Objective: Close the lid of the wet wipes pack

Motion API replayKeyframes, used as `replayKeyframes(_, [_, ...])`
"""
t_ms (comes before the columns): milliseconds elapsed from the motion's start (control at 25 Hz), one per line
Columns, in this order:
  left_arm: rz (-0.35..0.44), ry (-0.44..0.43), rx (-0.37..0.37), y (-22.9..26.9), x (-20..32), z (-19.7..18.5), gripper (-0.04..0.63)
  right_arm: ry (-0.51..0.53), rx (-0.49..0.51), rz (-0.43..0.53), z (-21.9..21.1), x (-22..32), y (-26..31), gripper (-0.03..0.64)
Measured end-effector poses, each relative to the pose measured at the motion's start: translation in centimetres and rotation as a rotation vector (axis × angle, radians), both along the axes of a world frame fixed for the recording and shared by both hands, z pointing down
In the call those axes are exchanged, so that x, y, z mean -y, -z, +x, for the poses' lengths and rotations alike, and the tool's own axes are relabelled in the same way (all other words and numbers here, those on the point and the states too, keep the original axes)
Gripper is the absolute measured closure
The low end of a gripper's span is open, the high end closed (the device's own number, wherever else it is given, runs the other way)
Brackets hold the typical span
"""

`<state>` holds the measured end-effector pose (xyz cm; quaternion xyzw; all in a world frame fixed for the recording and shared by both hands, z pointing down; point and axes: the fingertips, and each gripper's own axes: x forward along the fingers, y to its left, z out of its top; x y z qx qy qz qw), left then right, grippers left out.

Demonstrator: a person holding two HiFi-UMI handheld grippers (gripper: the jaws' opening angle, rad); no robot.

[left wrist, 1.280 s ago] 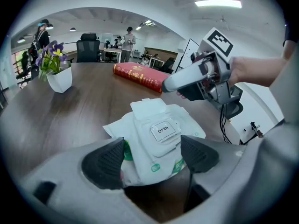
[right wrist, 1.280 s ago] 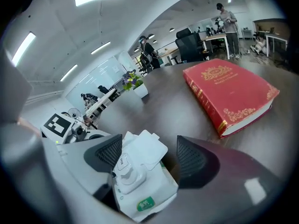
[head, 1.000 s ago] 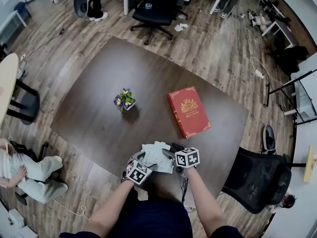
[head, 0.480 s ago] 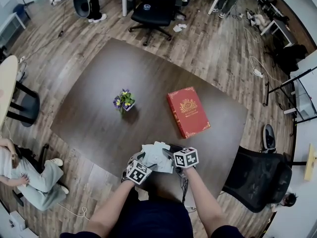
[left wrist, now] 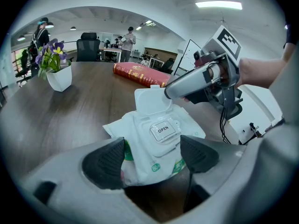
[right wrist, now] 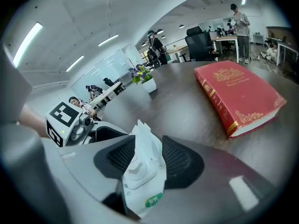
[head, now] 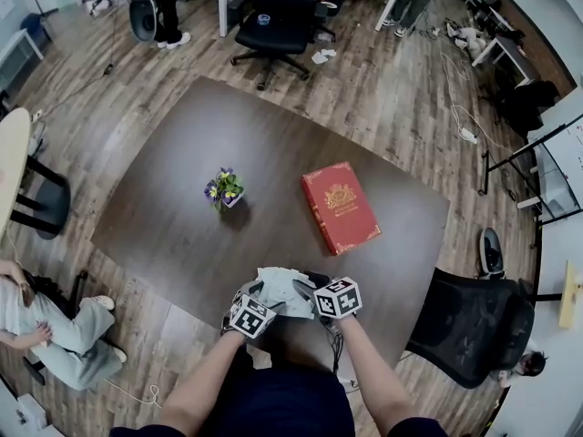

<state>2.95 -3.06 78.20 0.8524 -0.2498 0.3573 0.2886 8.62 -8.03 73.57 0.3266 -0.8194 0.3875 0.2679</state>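
Right gripper view: my right claw [right wrist: 148,143], jaws closing on raised lid [left wrist: 152,101]; left claw [left wrist: 152,149] clamps pack [left wrist: 144,169]; fold-down likely next.

One wet wipes pack [head: 284,291] sits between my jaws. Beyond them, one red book [head: 340,207] lies to the right and one potted flower [head: 224,189] stands to the left, all on one dark table [head: 173,221].

Grey left gripper [left wrist: 152,155] with black pads [left wrist: 105,162]; navy top [head: 273,406].
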Motion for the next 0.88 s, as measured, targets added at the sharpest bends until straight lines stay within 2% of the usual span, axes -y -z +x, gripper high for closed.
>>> replayKeyframes(360, [-0.005,0.007,0.006,0.1,-0.1,-0.1,0.225,0.045,0.020,0.042,-1.4,-1.3,1.9,0.422])
replayKeyframes(480, [0.000,0.006,-0.002,-0.1,-0.1,0.0,0.225,0.069,-0.001,0.050,-1.6,-1.7,2.0,0.422])
replayKeyframes(880, [-0.001,0.009,-0.004,-0.1,-0.2,-0.1,0.227,0.088,0.024,0.039,-2.8,-2.9,2.3,0.422])
